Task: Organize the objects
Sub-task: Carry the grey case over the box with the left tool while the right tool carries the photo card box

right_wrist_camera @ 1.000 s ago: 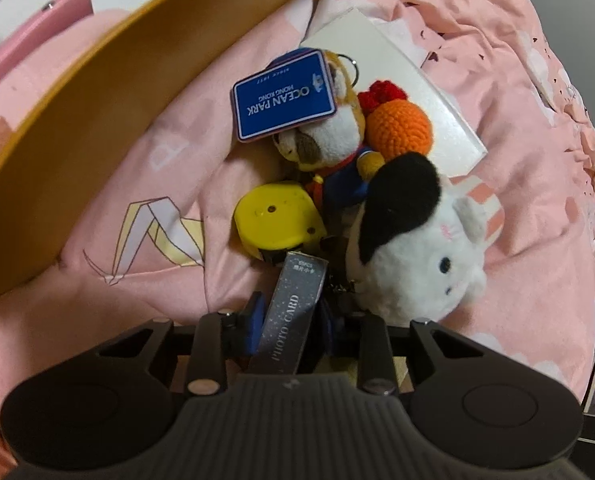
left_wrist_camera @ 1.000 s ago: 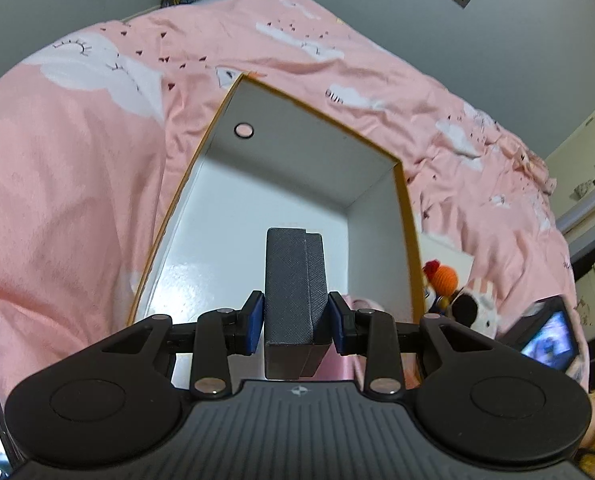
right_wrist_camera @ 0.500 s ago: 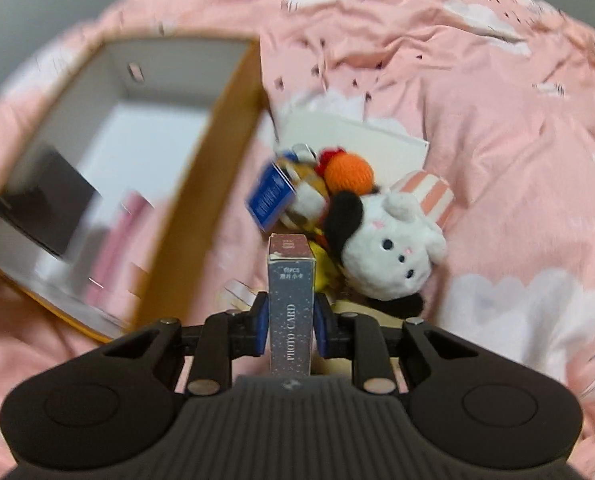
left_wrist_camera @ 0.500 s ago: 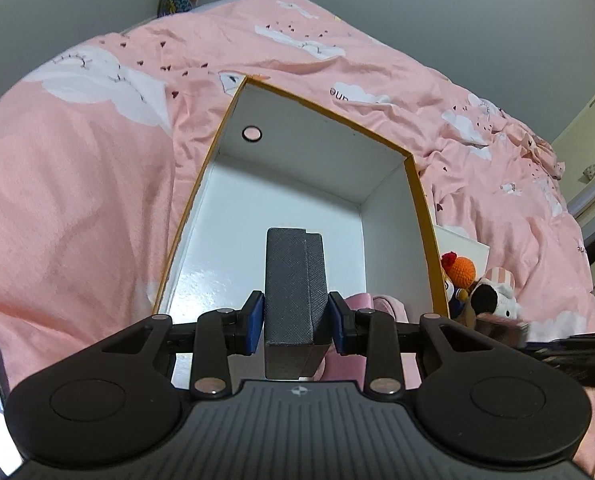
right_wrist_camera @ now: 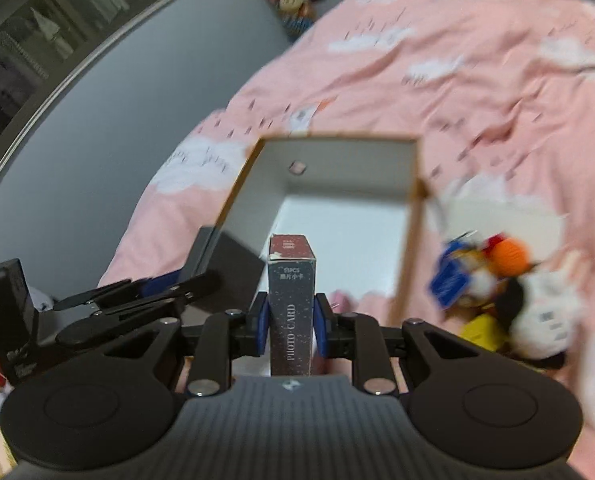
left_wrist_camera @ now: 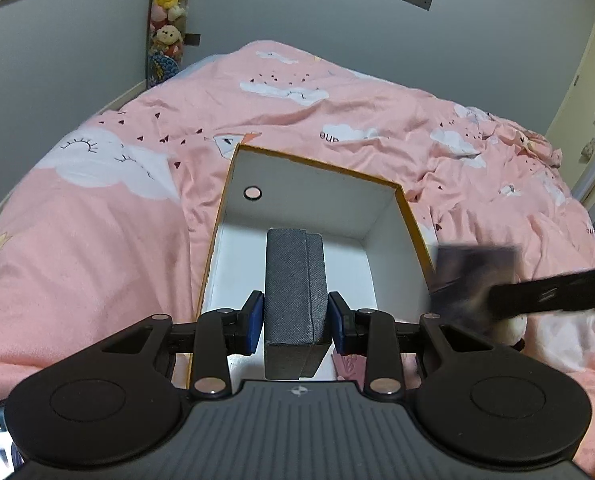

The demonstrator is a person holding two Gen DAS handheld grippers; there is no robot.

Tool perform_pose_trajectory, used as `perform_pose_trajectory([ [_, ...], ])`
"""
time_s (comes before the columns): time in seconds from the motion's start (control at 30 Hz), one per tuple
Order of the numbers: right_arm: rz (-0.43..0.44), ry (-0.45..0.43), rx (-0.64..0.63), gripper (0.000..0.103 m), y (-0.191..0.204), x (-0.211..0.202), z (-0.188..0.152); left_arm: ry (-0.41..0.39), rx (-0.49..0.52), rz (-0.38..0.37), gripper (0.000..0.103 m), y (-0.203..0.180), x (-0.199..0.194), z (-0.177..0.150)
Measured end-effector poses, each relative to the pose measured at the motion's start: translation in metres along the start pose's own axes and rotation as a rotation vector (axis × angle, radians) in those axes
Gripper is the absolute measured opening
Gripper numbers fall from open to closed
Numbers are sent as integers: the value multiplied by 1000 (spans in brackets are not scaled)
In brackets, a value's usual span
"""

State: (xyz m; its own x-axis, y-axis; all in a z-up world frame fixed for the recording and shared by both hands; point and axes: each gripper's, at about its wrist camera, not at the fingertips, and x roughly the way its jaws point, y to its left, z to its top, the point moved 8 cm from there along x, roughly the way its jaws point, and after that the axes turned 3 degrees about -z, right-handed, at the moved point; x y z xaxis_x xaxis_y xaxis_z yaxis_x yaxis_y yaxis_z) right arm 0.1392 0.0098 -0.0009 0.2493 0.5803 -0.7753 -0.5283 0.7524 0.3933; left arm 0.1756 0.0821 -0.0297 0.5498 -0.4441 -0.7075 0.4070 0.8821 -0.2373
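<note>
Two grippers, each closed on its own item. Left gripper (left_wrist_camera: 296, 322): blue pads pressed against both sides of a dark grey textured case (left_wrist_camera: 294, 282), held upright at lower centre of the left wrist view, fingers only as far apart as the case is wide. Behind the case sits an open cardboard box (left_wrist_camera: 410, 224), white inside, orange-brown rim, resting on a pink bedspread (left_wrist_camera: 97, 248) printed with white clouds. Round hole in the far box wall, centre-left of frame. A pink item shows low inside the box beside the right finger; too little visible to say what it is.

Right gripper (right_wrist_camera: 290, 326): pads clamped on a tall narrow card box (right_wrist_camera: 291, 304) reading "PHOTO CARD" up its face, upright at centre of the right wrist view, in line with the open box (right_wrist_camera: 415, 216) beyond. From the left wrist view the same card box (left_wrist_camera: 473, 268) appears as a blurred dark shape at middle right, close to the box's right rim.

Pile of plush toys (right_wrist_camera: 537, 308) at middle right of the right wrist view, on the bedspread just outside the box wall: white-and-black toy, orange crocheted ball, blue tag, yellow object. All blurred.

Left gripper (right_wrist_camera: 165, 286) with its grey case also visible at left of the right wrist view, near the box's left wall.
</note>
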Motion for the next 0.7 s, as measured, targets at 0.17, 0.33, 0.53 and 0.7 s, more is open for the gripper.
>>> perform_pose_trajectory([
  [0.17, -34, 127, 13, 24, 6, 61, -8, 63, -15, -5, 38, 7, 16, -8],
  [0.33, -80, 222, 26, 24, 0, 99, -15, 127, -10, -15, 38, 9, 32, -20],
  [0.53, -88, 314, 78, 24, -11, 120, -24, 178, 2, -22, 38, 9, 46, -30],
  [0.7, -95, 341, 101, 24, -15, 126, -25, 182, 38, -6, 38, 7, 48, -30],
])
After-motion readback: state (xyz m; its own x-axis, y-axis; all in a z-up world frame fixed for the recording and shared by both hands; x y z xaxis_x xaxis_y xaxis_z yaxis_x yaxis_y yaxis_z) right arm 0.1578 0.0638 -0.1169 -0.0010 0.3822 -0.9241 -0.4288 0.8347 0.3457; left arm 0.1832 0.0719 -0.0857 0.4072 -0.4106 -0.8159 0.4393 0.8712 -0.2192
